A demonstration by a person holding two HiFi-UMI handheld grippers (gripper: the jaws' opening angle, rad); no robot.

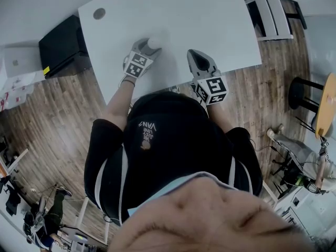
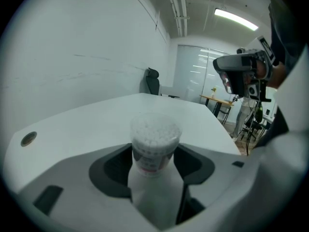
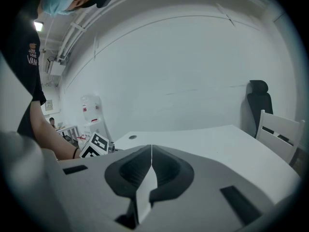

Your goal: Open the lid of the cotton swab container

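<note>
The cotton swab container (image 1: 154, 42), a clear round tub packed with white swabs under its lid, stands upright on the white table (image 1: 178, 14). In the left gripper view the container (image 2: 154, 141) sits between the two dark pads, and both pads touch its sides. My left gripper (image 1: 149, 48) (image 2: 154, 154) is closed on the tub. My right gripper (image 1: 195, 57) (image 3: 151, 151) hovers to the right of it near the table's front edge. Its jaws are shut together and hold nothing.
A round cable hole (image 1: 99, 13) lies at the table's far left. A black cabinet (image 1: 60, 46) stands to the left of the table and a white chair (image 1: 270, 14) to its right. A round wooden stool (image 1: 328, 104) is further right.
</note>
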